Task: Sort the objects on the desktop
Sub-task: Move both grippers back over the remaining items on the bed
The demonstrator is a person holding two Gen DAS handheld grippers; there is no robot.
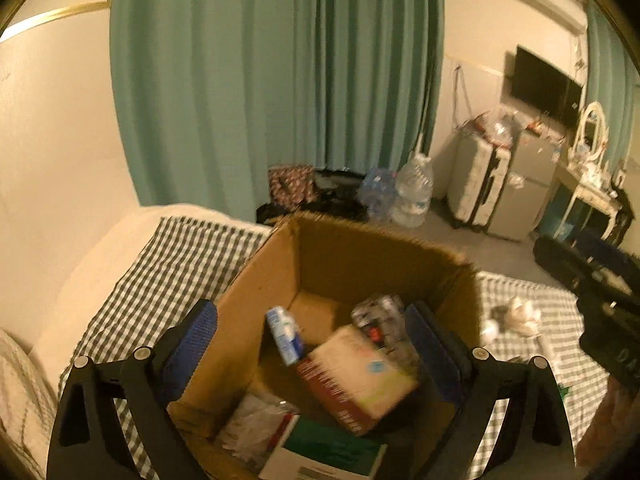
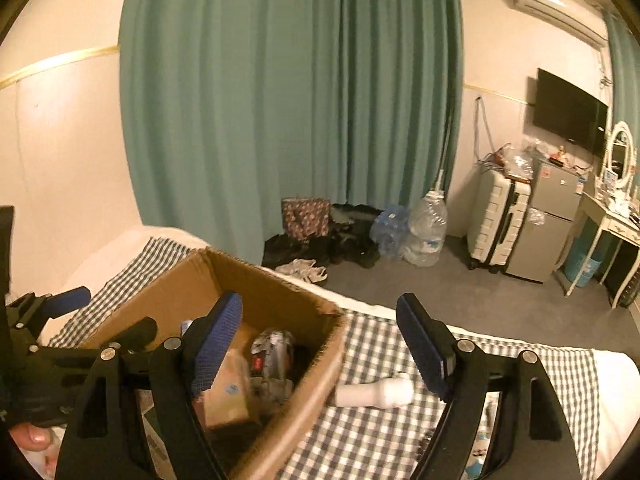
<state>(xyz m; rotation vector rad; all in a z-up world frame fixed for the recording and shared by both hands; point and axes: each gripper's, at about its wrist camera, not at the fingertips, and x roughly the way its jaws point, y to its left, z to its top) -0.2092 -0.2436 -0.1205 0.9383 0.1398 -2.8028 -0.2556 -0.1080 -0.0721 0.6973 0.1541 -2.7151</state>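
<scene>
An open cardboard box [image 1: 260, 280] stands on a checked bedsheet [image 1: 168, 264]. Inside lie a beige and red carton [image 1: 356, 376], a small blue and white bottle [image 1: 286, 334], a clear packet [image 1: 380, 316] and a green and white box [image 1: 332, 456]. My left gripper [image 1: 312, 332] hangs open over the box with nothing between its blue pads. My right gripper [image 2: 322, 324] is open and empty above the box's right rim [image 2: 320, 304]. A white cylindrical object [image 2: 376, 394] lies on the sheet just right of the box. The left gripper [image 2: 60, 320] also shows in the right wrist view.
Crumpled white tissue [image 1: 520, 316] lies on the sheet to the right of the box. A green curtain [image 2: 280, 100] hangs behind the bed. On the floor are water bottles [image 2: 424, 232], a suitcase [image 2: 500, 224] and a small fridge [image 2: 548, 220]. A thumb [image 2: 34, 436] shows at the lower left.
</scene>
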